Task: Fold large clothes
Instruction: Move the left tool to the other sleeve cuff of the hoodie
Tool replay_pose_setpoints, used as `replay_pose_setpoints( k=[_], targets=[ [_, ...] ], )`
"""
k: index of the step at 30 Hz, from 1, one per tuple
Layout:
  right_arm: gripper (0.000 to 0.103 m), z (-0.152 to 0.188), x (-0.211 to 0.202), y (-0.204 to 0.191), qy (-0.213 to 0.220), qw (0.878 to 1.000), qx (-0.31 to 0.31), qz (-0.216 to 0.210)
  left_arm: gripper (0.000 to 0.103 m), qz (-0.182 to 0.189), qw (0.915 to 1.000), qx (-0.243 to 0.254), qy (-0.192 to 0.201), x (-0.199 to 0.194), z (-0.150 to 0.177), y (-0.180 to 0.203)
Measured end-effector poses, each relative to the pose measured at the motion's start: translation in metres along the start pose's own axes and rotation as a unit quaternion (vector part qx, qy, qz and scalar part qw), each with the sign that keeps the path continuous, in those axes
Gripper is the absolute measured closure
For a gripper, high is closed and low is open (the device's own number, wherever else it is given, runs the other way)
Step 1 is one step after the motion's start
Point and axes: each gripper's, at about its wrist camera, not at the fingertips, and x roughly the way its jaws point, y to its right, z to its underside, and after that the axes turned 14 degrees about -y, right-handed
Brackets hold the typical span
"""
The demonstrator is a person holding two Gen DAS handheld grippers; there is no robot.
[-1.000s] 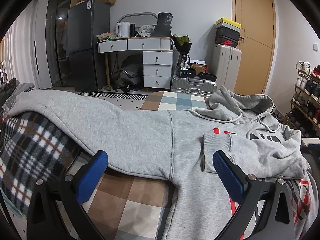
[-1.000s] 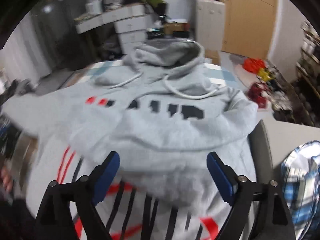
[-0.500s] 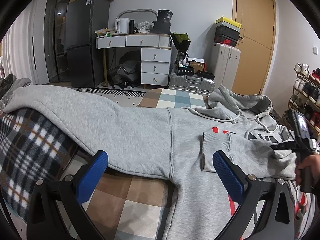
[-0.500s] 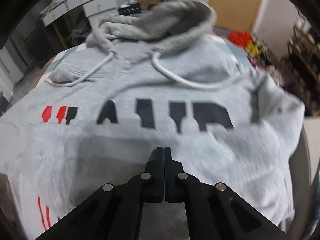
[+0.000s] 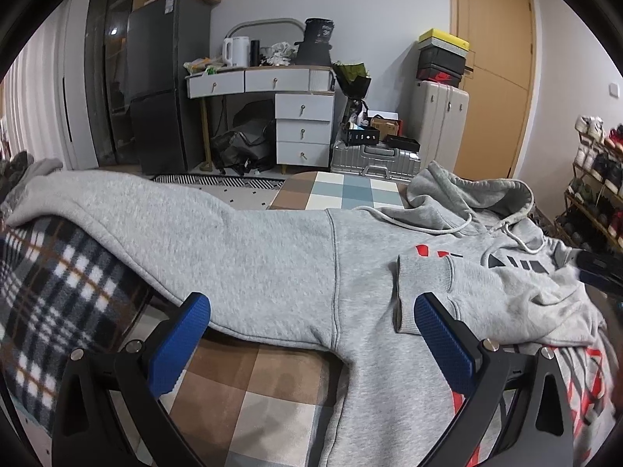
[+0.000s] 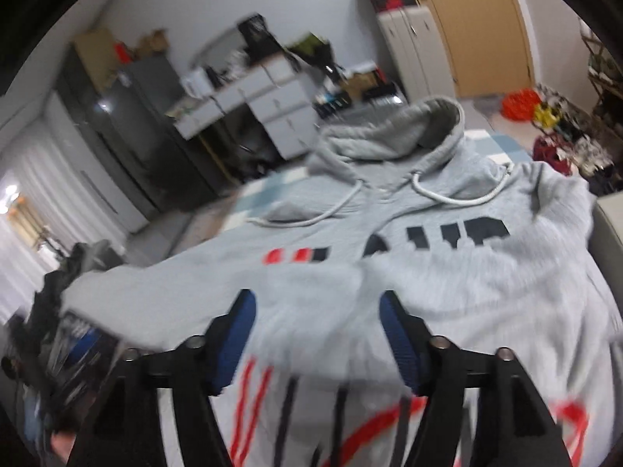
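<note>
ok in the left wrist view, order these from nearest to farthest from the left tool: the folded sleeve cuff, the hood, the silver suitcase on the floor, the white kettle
1. folded sleeve cuff, just above the left tool's right finger
2. hood, farther back on the right
3. silver suitcase, on the floor past the bed
4. white kettle, on the desk by the back wall

The grey hoodie covers the surface; a plaid blanket crowds its left edge.

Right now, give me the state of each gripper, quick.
Left gripper: open, holding nothing, above the grey hoodie.
Right gripper: open, jaws just been opening, nothing pinched; hoodie fabric lies below them.
</note>
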Motion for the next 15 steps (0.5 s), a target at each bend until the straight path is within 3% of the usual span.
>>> replay_pose_setpoints(
  k=[3,8,11,15],
  targets=[
    [0.019,0.044,-0.026,-0.010,0.037,0.999,-0.004,-0.015,0.001,-0.002,1.0000,0.007,0.001,-0.001,0.004,0.005],
    [0.000,0.096,-0.057,-0.021,0.098,0.995,-0.011,-0.003,0.001,0.024,0.9997,0.004,-0.001,-0.003,0.011,0.008],
    [0.000,0.107,-0.068,-0.025,0.103,0.994,-0.034,-0.010,0.001,0.033,0.9994,0.002,0.005,-0.009,0.013,0.010],
    [0.000,0.125,-0.082,-0.021,0.144,0.989,-0.037,-0.017,0.001,0.032,0.9990,-0.021,0.022,-0.027,0.010,0.007]
  ],
)
